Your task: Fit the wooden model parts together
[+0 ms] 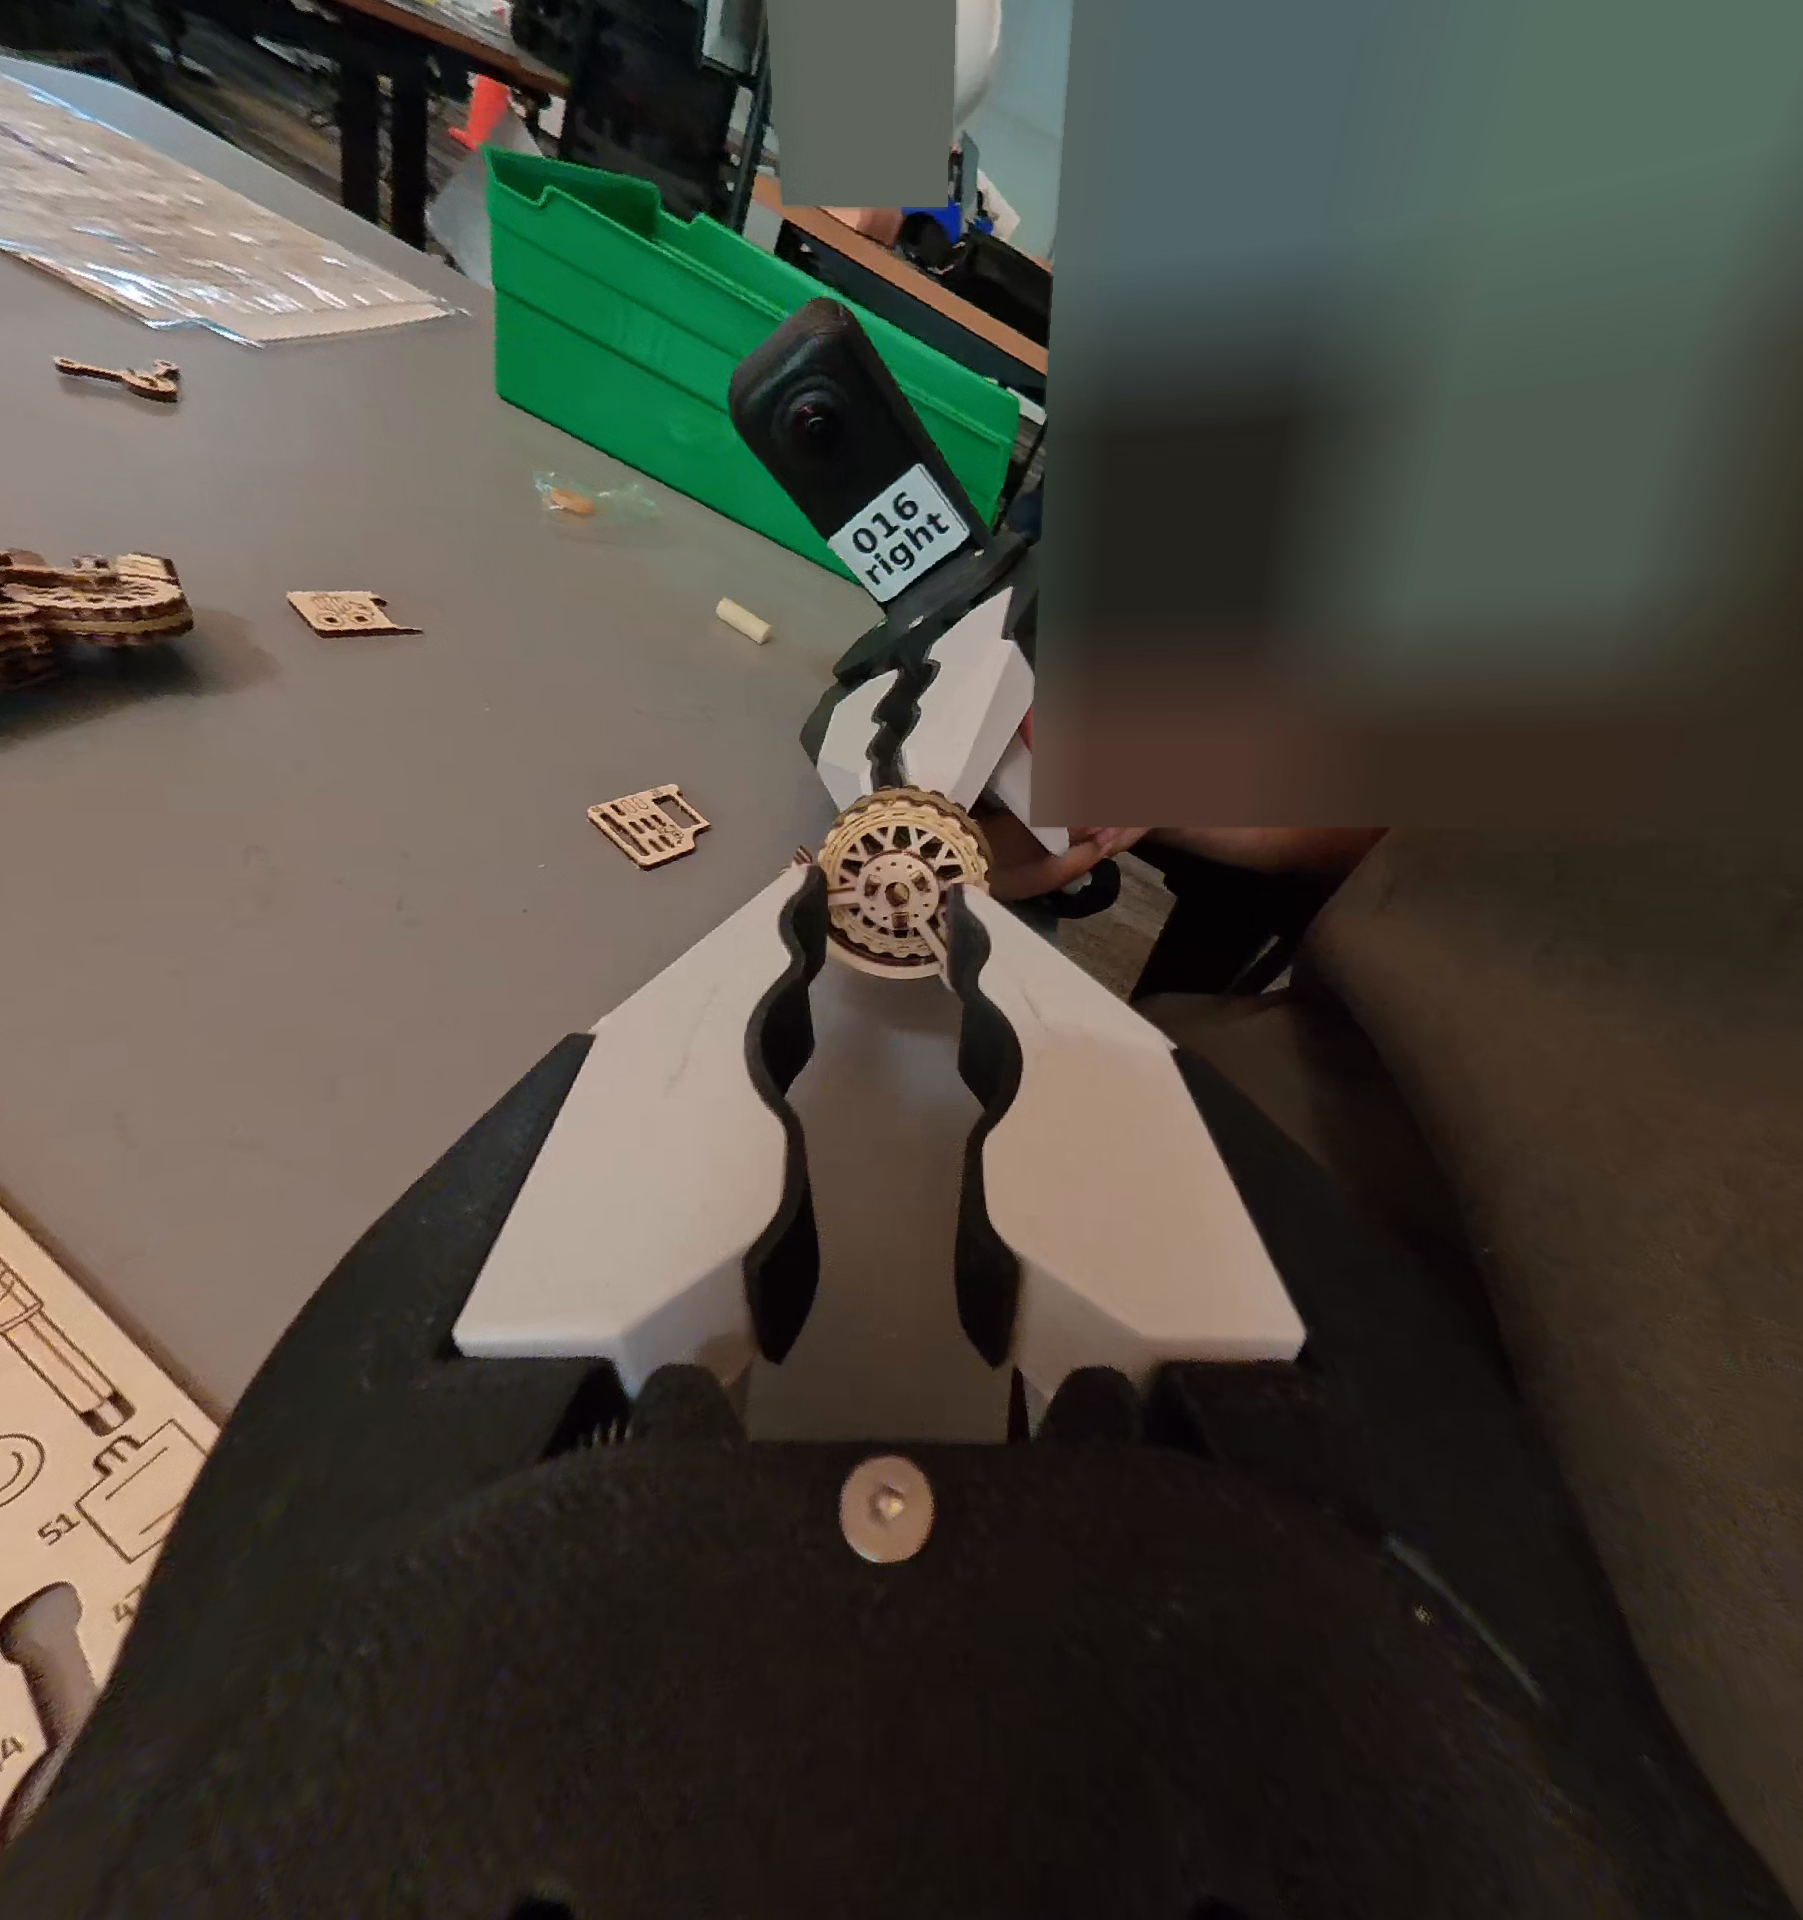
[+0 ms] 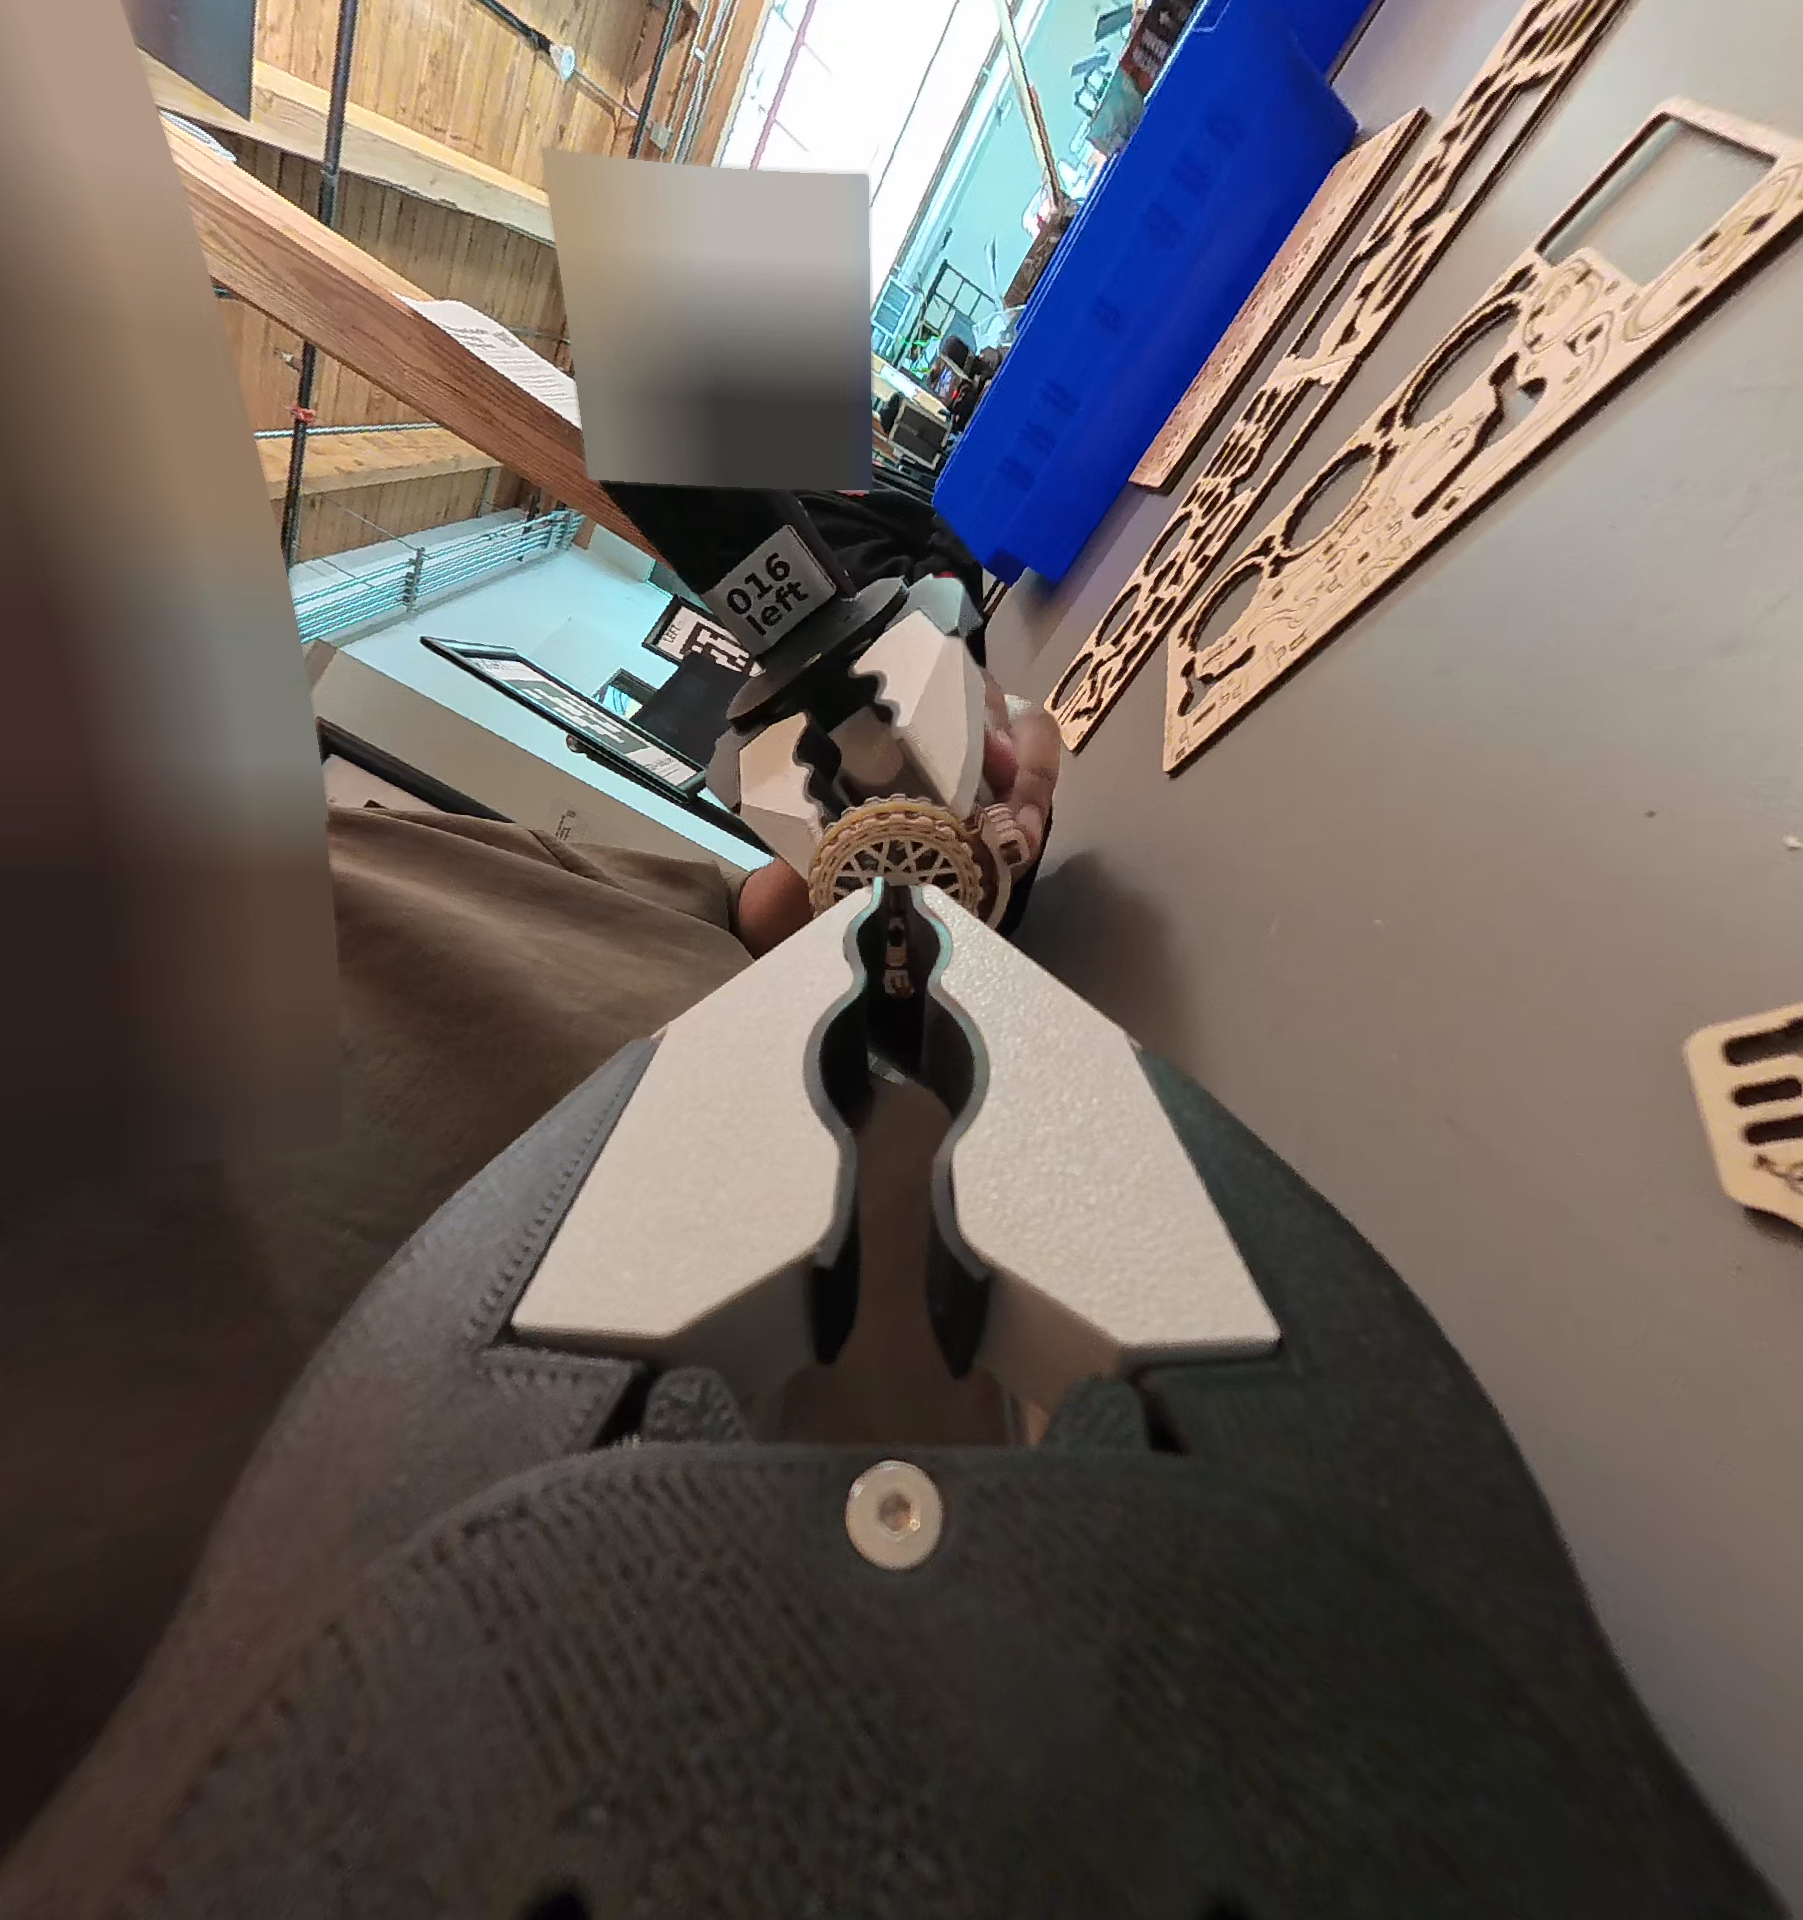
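A round spoked wooden wheel (image 1: 902, 883) is held in the air near the edge of the grey table (image 1: 357, 935), between both grippers. My left gripper (image 1: 886, 904) is shut on the wheel's lower sides. My right gripper (image 1: 892, 779) comes from the opposite side and pinches its top rim. In the right wrist view the wheel (image 2: 892, 847) sits just past my right gripper (image 2: 897, 902), which is shut on its rim, with a small wooden part (image 2: 1001, 831) at its right side. The left gripper (image 2: 840, 795) holds the wheel's far side.
A green bin (image 1: 668, 343) stands at the back, a partly built wooden model (image 1: 55, 613) at the left. Small wooden pieces (image 1: 648, 826) and a white peg (image 1: 743, 620) lie loose. A blue bin (image 2: 1136, 312) and cut-out wooden sheets (image 2: 1396, 416) lie on the table's other side. My left and right fingertips are right by each other.
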